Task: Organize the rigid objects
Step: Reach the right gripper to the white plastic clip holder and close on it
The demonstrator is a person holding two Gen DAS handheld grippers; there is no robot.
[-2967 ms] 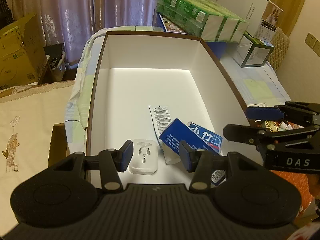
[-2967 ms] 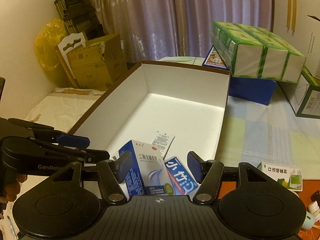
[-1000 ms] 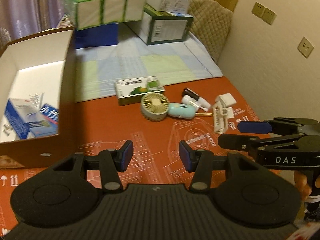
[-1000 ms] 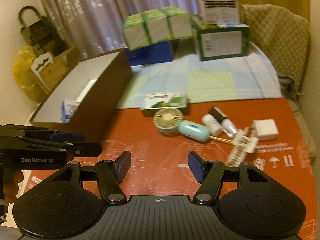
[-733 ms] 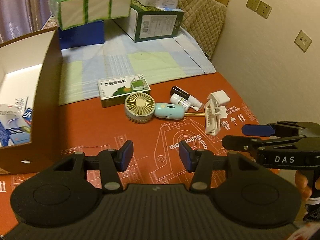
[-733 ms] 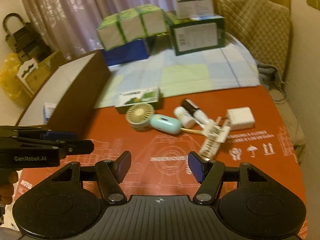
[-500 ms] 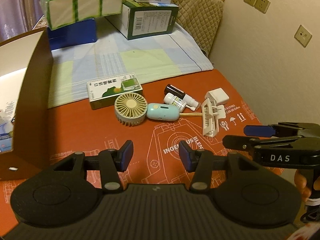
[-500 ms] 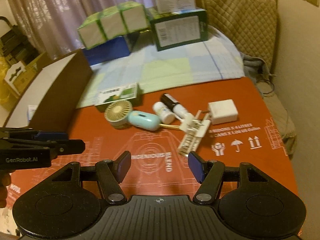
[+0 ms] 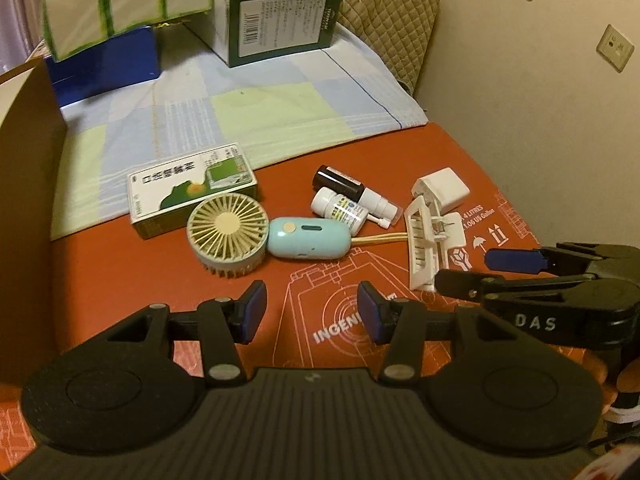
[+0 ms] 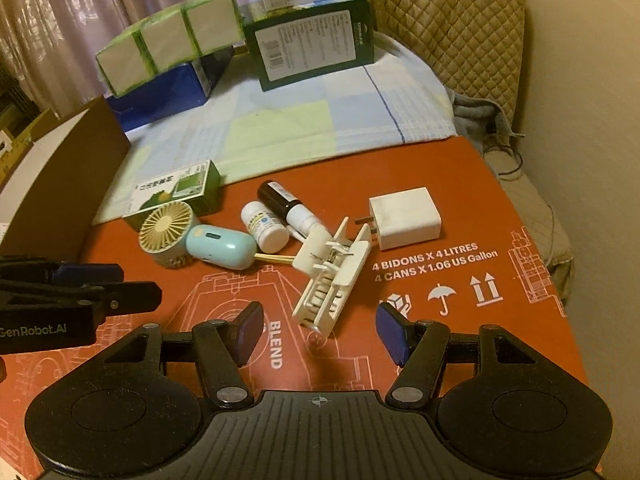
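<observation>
The brown box (image 9: 28, 184) was cut off at the left edge; print on the green carton (image 10: 316, 46) was too blurred to read.

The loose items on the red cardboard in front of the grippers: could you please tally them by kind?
Green-and-white carton: 1
Cream handheld fan with mint handle: 1
Small bottles, white pill bottle and dark spray bottle: 2
White plastic clip: 1
White charger plug: 1
Total: 6
</observation>
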